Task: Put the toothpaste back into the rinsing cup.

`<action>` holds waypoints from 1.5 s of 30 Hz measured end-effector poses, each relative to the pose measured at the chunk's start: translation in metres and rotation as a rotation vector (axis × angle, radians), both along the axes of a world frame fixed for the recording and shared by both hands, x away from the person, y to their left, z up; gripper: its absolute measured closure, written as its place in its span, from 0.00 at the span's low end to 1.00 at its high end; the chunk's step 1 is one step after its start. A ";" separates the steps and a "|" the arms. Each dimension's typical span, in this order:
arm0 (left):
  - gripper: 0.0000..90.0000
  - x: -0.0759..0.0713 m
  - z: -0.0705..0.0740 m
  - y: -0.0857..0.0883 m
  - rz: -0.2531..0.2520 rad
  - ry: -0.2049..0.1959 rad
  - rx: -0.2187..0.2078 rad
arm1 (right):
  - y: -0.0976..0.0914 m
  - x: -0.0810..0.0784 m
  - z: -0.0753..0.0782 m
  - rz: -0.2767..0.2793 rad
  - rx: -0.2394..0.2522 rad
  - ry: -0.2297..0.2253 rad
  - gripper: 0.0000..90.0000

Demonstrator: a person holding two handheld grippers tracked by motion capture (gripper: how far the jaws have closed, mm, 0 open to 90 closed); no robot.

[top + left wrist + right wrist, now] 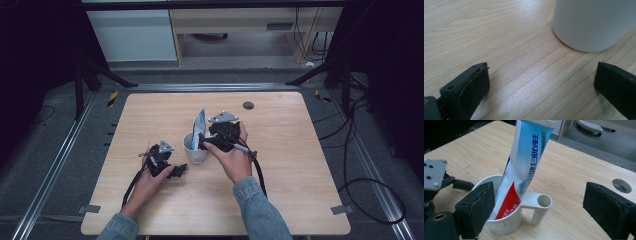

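Observation:
A white cup (194, 150) with a hollow side handle stands near the middle of the wooden table (280, 200). A blue, white and red toothpaste tube (199, 125) stands in it, leaning against the rim. My right gripper (206, 142) hovers just right of the cup. In the right gripper view its jaws stand wide apart, the gripper (539, 192) open, with the tube (526, 165) and cup (506, 220) between and beyond them; no pad presses on either. My left gripper (177, 171) rests low at the cup's left, open (541, 80), with the cup wall (594, 22) ahead.
A round dark hole (248, 105) sits in the tabletop at the back right of the cup. Cables trail from both grippers toward the front edge. Beyond the table are black frame legs, pale cabinets and floor cables at the right.

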State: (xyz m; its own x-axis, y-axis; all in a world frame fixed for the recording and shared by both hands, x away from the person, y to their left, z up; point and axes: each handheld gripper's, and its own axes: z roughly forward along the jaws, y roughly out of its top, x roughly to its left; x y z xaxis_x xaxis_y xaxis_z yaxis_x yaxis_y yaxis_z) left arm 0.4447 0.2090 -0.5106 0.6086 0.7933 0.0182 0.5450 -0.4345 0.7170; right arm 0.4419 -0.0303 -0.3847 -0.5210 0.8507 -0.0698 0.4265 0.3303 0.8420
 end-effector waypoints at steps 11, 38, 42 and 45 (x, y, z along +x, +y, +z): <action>0.00 0.000 0.000 0.000 -0.004 0.002 0.005 | -0.016 0.000 0.007 0.041 -0.052 -0.006 0.09; 0.00 -0.002 0.000 0.001 -0.011 0.005 0.009 | -0.079 -0.001 -0.008 -0.040 -0.096 0.042 0.11; 0.00 -0.002 0.000 0.001 -0.011 0.005 0.009 | -0.092 0.002 -0.014 -0.070 -0.085 0.055 0.12; 0.00 -0.002 0.000 0.001 -0.011 0.005 0.009 | -0.100 0.005 -0.019 -0.082 -0.084 0.061 0.12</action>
State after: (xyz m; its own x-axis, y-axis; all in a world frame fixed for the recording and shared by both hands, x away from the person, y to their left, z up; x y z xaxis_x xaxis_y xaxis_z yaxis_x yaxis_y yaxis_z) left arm 0.4430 0.2096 -0.5102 0.6173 0.7864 0.0221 0.5439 -0.4469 0.7103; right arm 0.4467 -0.1299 -0.4032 -0.4553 0.8832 -0.1127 0.5044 0.3602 0.7848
